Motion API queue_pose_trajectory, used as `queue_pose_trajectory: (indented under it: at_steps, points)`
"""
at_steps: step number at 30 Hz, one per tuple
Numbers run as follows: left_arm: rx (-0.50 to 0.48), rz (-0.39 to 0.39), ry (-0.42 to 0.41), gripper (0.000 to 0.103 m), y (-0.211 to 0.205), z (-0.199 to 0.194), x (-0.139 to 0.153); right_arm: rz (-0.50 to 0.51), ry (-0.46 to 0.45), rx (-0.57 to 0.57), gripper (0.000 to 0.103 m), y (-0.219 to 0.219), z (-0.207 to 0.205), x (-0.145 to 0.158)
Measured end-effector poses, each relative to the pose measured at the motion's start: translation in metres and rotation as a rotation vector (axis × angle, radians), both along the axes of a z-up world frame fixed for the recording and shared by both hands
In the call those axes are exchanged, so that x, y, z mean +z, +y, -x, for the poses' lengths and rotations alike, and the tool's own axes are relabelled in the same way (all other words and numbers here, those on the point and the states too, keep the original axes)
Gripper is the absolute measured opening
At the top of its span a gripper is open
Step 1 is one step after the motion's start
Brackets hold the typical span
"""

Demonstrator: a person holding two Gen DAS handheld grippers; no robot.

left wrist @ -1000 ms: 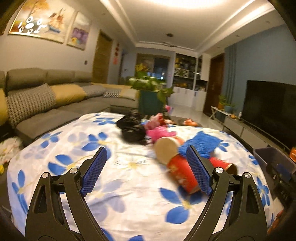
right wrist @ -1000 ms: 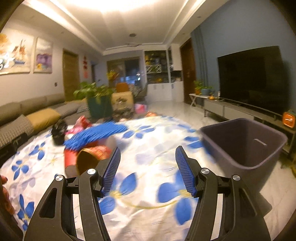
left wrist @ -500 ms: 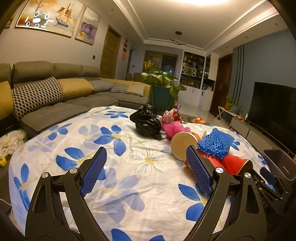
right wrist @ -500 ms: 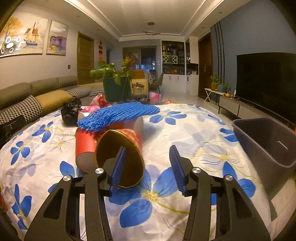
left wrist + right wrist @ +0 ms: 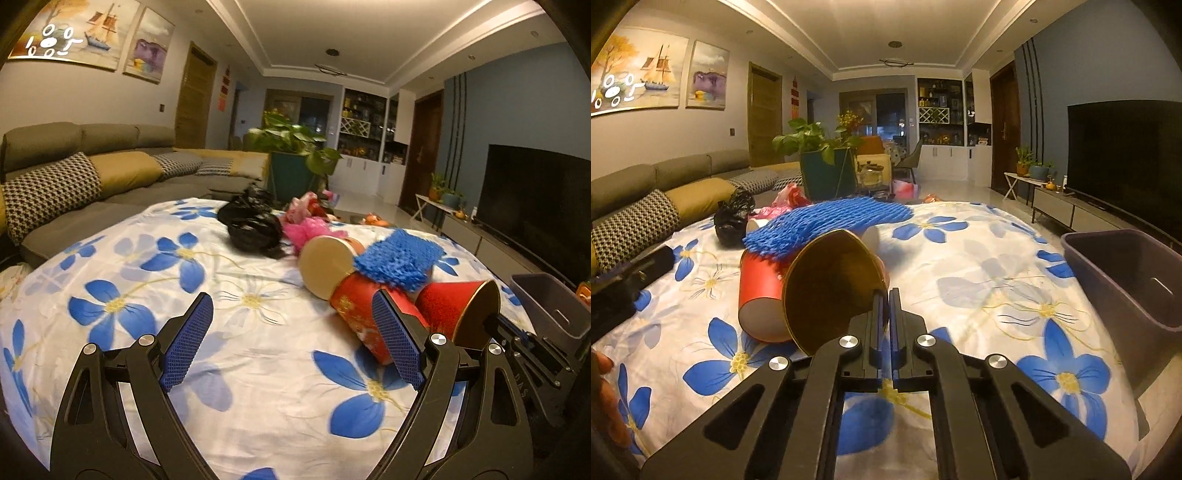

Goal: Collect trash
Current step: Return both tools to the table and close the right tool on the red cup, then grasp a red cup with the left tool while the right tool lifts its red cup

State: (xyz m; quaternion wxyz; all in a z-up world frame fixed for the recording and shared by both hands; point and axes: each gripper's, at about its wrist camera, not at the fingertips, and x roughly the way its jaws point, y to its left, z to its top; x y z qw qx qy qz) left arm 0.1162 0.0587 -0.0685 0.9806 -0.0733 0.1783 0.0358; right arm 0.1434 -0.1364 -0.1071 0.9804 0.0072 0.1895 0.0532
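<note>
The right gripper [image 5: 885,295] has its fingers [image 5: 894,314] pressed together on the rim of a red paper cup [image 5: 831,280], so they pinch the cup's thin wall at the lower right of its golden mouth. This cup lies on its side on the tabletop [image 5: 979,266], which is covered with a white cloth with blue flowers, and its open mouth faces the right wrist camera. Just behind the cup lies a red tube [image 5: 757,288], touching it, and a blue foam net [image 5: 827,221] lies on top of both. A black plastic bag [image 5: 733,221] sits further behind the cup, to the left. A grey bin [image 5: 1126,266] stands to the right of the cup, beside the tabletop's edge.

The left gripper [image 5: 291,332] has its fingers [image 5: 188,339] spread wide with nothing between them. In the left wrist view, the red paper cup [image 5: 454,310] lies just to the right of its right finger, outside the gap, and the red tube [image 5: 354,306] is partly behind that finger.
</note>
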Motion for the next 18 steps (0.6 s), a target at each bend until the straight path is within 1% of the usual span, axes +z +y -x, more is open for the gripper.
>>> queue_pose_trajectory:
  at_steps: [4,8,10,13,16,17,18]
  points:
    - [-0.064,0.007,0.013,0.086,-0.02,-0.01,-0.003,-0.021,-0.026,-0.036,0.004,-0.016,0.012,0.006]
    - [-0.135,0.012,0.031,0.089,-0.042,-0.027,-0.005,-0.049,-0.045,-0.071,0.004,-0.032,0.022,0.014]
    - [-0.159,0.015,0.064,0.089,-0.052,-0.039,-0.009,-0.052,-0.053,-0.079,0.004,-0.037,0.025,0.016]
    - [-0.177,0.041,0.118,0.089,-0.058,-0.055,-0.014,-0.05,-0.06,-0.087,0.004,-0.043,0.028,0.018]
    - [-0.191,0.045,0.154,0.089,-0.062,-0.065,-0.02,-0.059,-0.056,-0.093,0.004,-0.049,0.029,0.019]
    - [-0.196,0.054,0.166,0.088,-0.061,-0.068,-0.022,-0.061,-0.055,-0.094,0.004,-0.05,0.029,0.019]
    - [-0.198,0.066,0.176,0.084,-0.059,-0.07,-0.023,-0.062,-0.055,-0.095,0.004,-0.051,0.03,0.018]
